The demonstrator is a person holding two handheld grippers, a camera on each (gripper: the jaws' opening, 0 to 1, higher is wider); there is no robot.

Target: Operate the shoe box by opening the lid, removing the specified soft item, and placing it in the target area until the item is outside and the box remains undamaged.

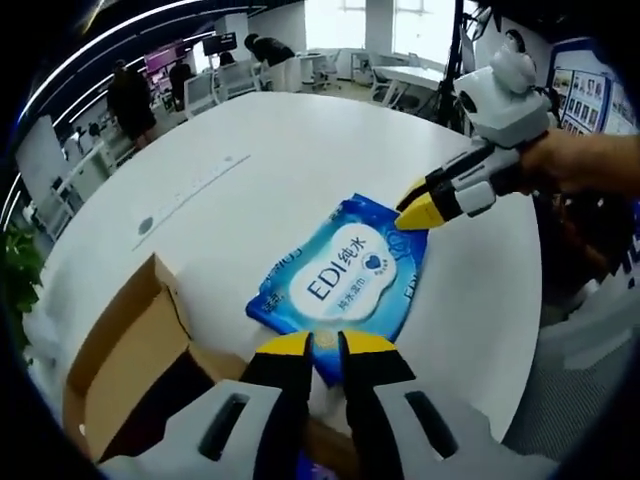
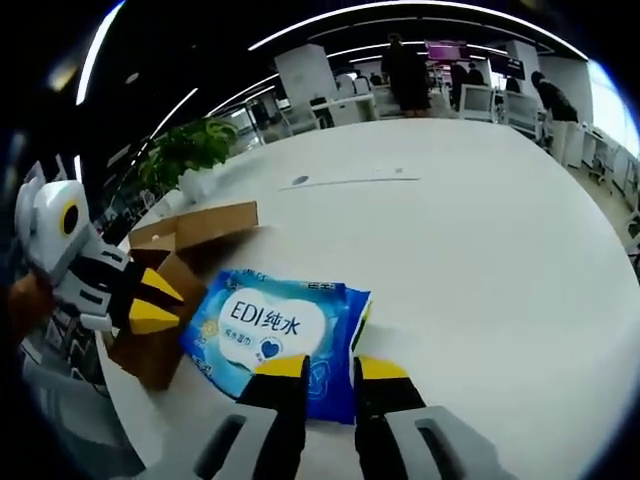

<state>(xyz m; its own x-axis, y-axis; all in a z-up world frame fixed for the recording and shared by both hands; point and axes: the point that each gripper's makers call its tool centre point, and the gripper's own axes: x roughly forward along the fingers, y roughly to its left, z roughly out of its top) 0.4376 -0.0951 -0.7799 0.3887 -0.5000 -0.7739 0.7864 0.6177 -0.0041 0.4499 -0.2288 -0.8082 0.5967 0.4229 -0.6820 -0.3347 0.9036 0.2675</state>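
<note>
- Holding my left tongs (image 1: 326, 345) low over the near end of the blue wet-wipe pack (image 1: 345, 280), I see the yellow tips narrowly parted and straddling that edge; I judge they have pinched it or are just about to let it go, and I cannot tell which.
- My right tongs (image 2: 327, 368) sit at the opposite end of the same pack (image 2: 275, 335), tips also only slightly apart at its edge. Seen from the left gripper view, that right tool (image 1: 425, 208) has its yellow tips touching the pack's far corner, which looks like a steadying hold, not a lift.
- The pack lies flat on the white table (image 1: 300, 160), label up, fully outside the shoe box (image 1: 130, 370). I read the two-ended hold as a way to lay a floppy item down without it folding.
- The cardboard box stands open just beside the pack, its flap (image 2: 200, 225) raised, and its visible walls look uncrushed. Keeping both tools on the pack and off the cardboard suits the no-damage condition.
- By my judgement the removal is done and what remains is release, provided this spot is the target area, which nothing marks.
- People stand at desks well away in the background.
</note>
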